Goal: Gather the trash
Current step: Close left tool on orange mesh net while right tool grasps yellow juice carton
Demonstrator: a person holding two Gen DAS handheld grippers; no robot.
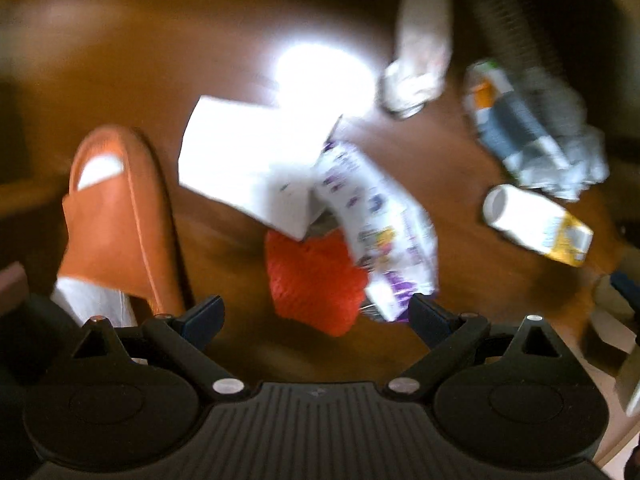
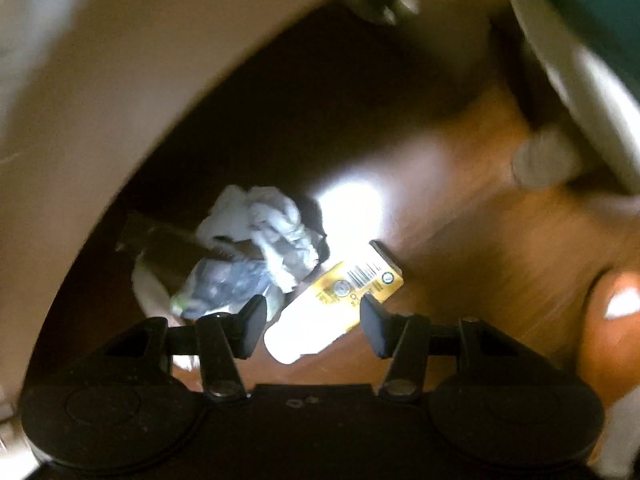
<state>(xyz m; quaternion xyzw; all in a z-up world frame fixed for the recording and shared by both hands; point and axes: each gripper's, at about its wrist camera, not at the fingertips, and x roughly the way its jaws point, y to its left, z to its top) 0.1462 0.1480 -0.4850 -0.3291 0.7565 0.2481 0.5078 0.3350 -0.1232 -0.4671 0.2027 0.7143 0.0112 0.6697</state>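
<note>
Trash lies scattered on the wooden floor [image 1: 120, 52]. The left gripper [image 1: 316, 316] hangs wide open and empty just above a red mesh bag [image 1: 312, 280], with a white paper sheet [image 1: 248, 160] and a purple-printed wrapper [image 1: 380, 224] touching that bag. The right gripper [image 2: 314, 320] is open too, empty, over a yellow-and-white carton [image 2: 336, 308] beside crumpled white paper [image 2: 272, 232]. An orange slipper [image 1: 116, 216] stands left of the bag.
</note>
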